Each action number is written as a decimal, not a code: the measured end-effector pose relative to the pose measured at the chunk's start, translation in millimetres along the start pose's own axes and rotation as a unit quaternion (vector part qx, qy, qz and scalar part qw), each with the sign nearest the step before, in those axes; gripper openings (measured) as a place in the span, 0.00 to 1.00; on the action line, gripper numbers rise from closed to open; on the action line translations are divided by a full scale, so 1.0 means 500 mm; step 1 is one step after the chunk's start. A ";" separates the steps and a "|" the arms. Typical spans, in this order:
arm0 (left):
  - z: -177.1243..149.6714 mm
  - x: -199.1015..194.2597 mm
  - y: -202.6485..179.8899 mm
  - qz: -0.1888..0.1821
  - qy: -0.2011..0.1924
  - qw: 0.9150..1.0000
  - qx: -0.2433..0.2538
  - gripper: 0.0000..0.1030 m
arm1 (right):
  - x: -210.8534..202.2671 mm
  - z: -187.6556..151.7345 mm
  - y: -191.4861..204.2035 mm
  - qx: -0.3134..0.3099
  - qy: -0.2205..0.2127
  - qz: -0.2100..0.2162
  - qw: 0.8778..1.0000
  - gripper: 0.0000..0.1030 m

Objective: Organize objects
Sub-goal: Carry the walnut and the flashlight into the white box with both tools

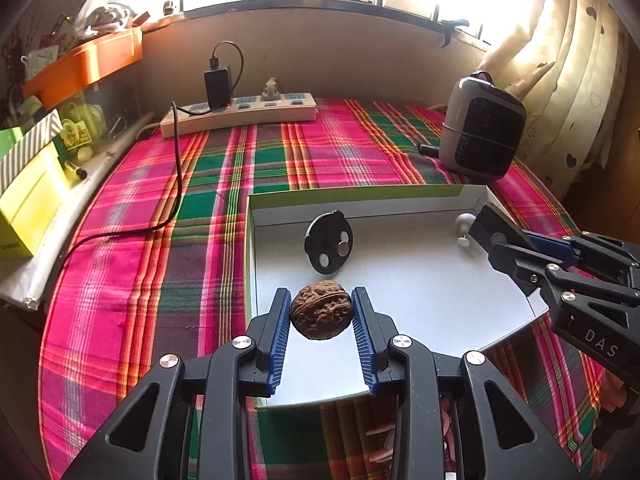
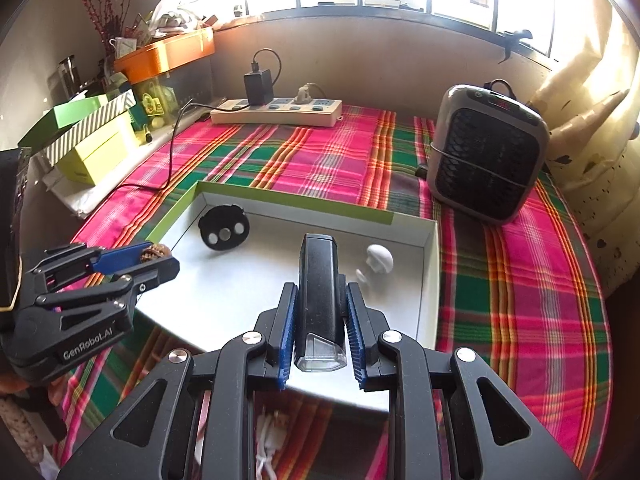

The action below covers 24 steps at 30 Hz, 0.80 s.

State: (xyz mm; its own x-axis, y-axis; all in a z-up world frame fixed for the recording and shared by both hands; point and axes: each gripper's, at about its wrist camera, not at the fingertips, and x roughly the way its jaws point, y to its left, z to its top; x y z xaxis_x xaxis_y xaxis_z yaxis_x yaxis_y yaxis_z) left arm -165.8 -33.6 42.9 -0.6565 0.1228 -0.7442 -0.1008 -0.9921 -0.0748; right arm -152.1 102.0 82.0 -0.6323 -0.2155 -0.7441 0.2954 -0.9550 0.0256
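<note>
Black flashlight (image 2: 320, 300) lengthwise along fingers (image 2: 287, 332).

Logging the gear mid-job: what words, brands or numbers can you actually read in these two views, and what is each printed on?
"DAS": white letters on the black body of the right gripper, left wrist view.
"GenRobot.AI": white letters on the black body of the left gripper, right wrist view.
Red display on top of the grey heater: glowing, too blurred to read.
Dark print on the yellow box: too small to read.
Stickers on the shelf clutter: unreadable.
</note>
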 end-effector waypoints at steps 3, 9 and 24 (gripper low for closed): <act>0.007 0.015 0.002 -0.002 0.005 1.000 -0.006 0.28 | 0.026 0.013 -0.006 0.006 0.010 -0.003 1.000 0.24; 0.013 0.039 0.001 0.006 0.012 1.000 -0.003 0.28 | 0.066 0.032 -0.016 0.014 0.021 -0.005 1.000 0.24; 0.011 0.067 -0.013 0.010 0.022 1.000 0.009 0.28 | 0.133 0.049 -0.024 0.019 0.047 -0.010 0.999 0.24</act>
State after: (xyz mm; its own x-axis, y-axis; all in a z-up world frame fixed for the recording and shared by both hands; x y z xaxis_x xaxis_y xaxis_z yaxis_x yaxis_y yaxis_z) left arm -191.2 -23.1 22.1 -0.6258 0.1011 -0.7734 -0.1015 -0.9937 -0.0478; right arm -215.0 94.1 48.7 -0.5681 -0.1778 -0.8035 0.2544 -0.9665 0.0340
